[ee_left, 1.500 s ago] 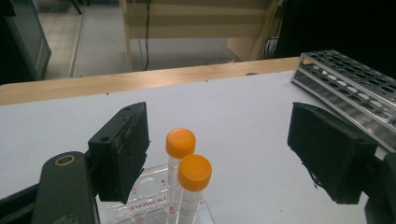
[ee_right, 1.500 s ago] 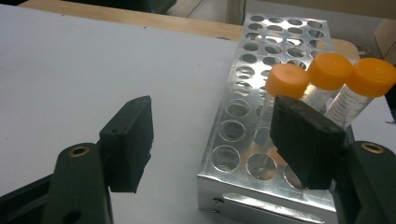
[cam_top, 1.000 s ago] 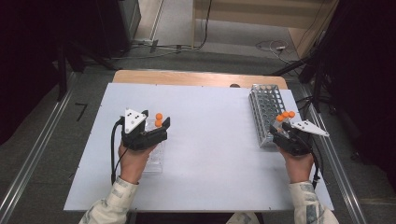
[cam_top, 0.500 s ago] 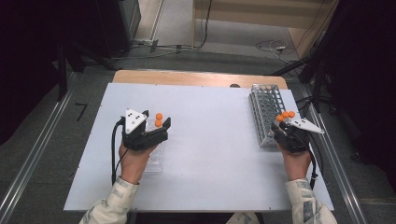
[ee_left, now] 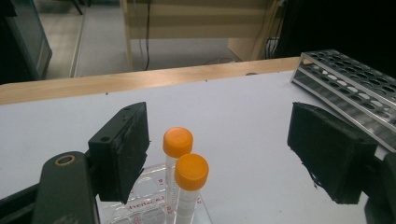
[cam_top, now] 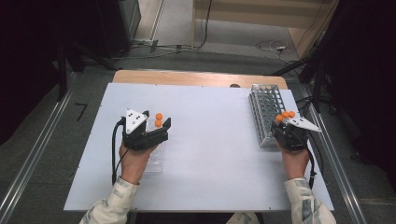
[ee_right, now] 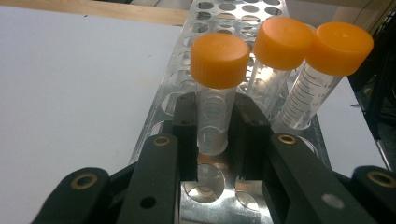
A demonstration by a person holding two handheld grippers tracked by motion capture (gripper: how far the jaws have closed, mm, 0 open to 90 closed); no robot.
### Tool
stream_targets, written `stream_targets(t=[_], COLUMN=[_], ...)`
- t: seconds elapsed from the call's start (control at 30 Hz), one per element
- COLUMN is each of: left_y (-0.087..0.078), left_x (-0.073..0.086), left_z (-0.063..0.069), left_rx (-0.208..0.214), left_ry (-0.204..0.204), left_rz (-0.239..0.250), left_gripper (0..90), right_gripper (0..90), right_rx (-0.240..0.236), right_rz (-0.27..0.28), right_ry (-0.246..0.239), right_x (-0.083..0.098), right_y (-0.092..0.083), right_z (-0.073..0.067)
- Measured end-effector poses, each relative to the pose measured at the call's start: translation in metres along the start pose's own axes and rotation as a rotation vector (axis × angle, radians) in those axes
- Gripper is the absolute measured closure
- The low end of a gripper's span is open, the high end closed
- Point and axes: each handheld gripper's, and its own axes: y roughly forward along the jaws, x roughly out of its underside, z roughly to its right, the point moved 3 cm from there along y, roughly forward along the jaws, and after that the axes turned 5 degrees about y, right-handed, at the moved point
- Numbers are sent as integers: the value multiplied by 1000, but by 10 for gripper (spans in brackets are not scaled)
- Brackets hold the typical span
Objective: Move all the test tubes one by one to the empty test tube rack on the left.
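My right gripper (ee_right: 214, 135) is shut on a clear tube with an orange cap (ee_right: 219, 60), held upright at the near end of the metal tube rack (ee_right: 224, 14). I cannot tell whether its lower end sits in a hole. Two more capped tubes (ee_right: 285, 42) (ee_right: 338, 46) stand in the rack just beyond. In the high view the right gripper (cam_top: 282, 123) is at the rack's (cam_top: 264, 100) near end. My left gripper (ee_left: 224, 149) is open, its jaws standing wide either side of two orange-capped tubes (ee_left: 177, 142) (ee_left: 191, 172) in a clear plastic holder (ee_left: 149, 200).
The white table top (cam_top: 210, 140) lies between the hands, with a wooden strip (cam_top: 196, 77) along its far edge. The left gripper (cam_top: 156, 122) and clear holder (cam_top: 156, 158) are at the left. Cables trail from both grippers toward the person.
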Motion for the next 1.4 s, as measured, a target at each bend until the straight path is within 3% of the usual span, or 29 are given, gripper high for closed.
stream_targets(t=[1.07, 1.4], left_y=[0, 1], left_x=[1, 1], left_z=[1, 2], left_rx=[3, 4], left_ry=[2, 2], left_rz=[-4, -3], left_gripper=[211, 210], right_gripper=[716, 716], right_rx=[-7, -45], right_rz=[111, 150], right_ry=[-7, -11], right_x=[-26, -34], right_y=[-30, -46], right_z=[-2, -9])
